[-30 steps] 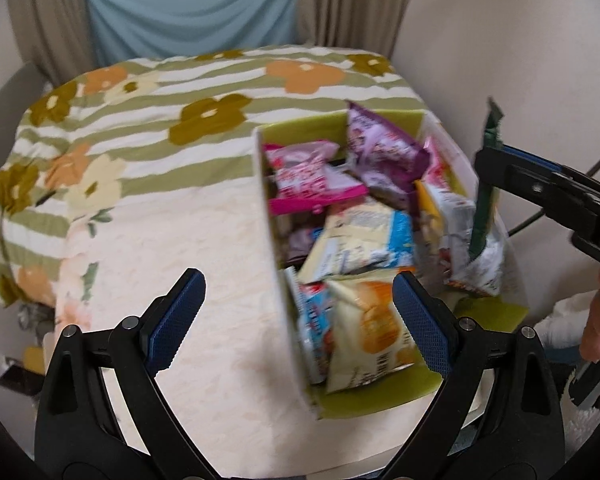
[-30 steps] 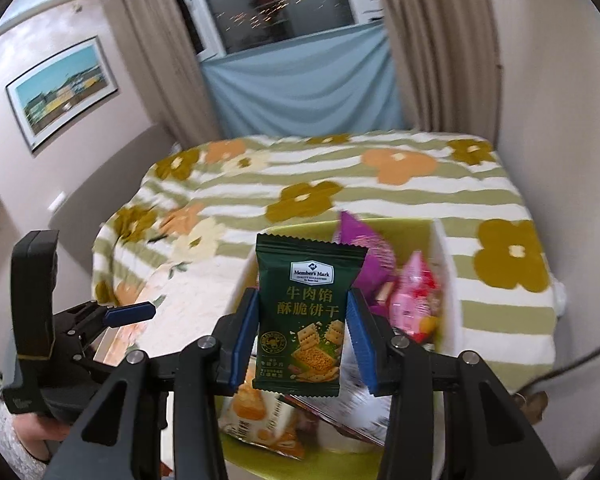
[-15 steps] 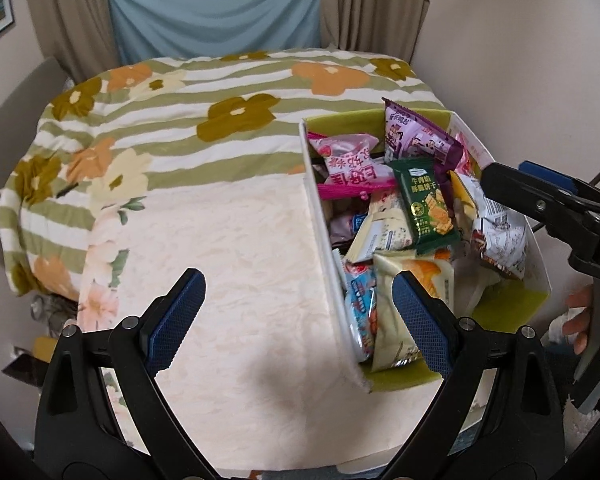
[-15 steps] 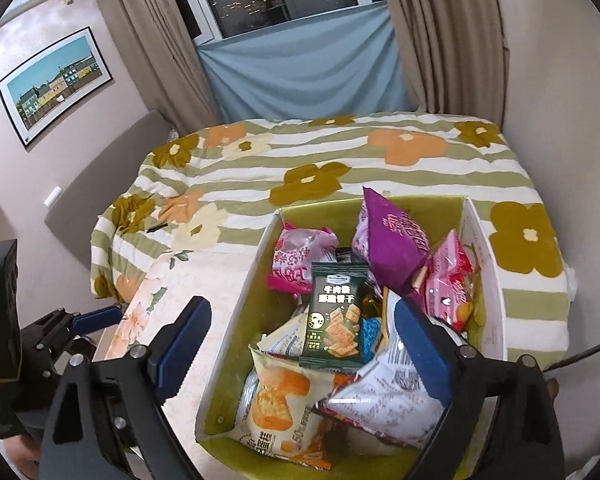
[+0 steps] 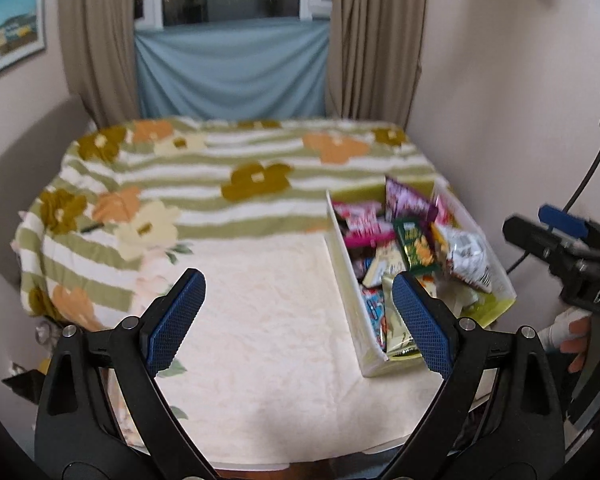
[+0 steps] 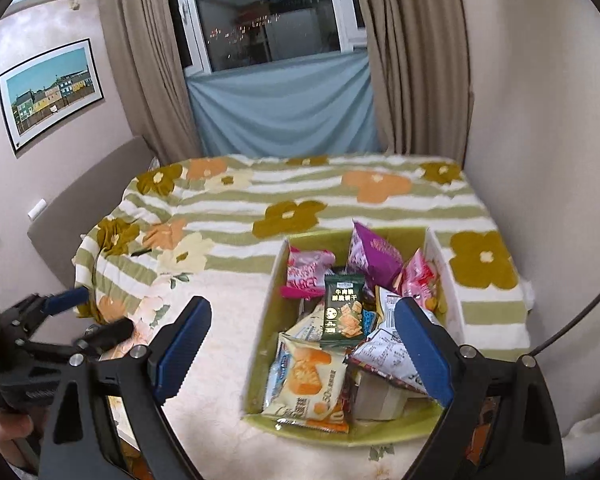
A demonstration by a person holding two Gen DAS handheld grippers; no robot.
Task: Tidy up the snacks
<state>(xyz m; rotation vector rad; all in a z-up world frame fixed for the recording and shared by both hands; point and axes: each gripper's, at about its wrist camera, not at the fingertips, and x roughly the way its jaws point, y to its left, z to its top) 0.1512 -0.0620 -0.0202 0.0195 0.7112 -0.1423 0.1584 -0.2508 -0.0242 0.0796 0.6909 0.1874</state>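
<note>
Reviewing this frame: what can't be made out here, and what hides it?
- Snacks low in the box: both views, buried under the green cracker packet and the orange packet.
- Pink packet print: left wrist view, blurred.
- Hand on the right gripper: left wrist view, cut off by the edge.

I count one box [image 6: 260, 344] of snacks: one dark green biscuit packet [image 6: 343, 311], one purple bag [image 6: 374, 254], two pink packets [image 6: 306, 274], one orange-print packet [image 6: 308, 384], one white printed bag [image 6: 384, 354]. More lie underneath, uncountable. I hold two grippers [image 6: 300, 344].
</note>
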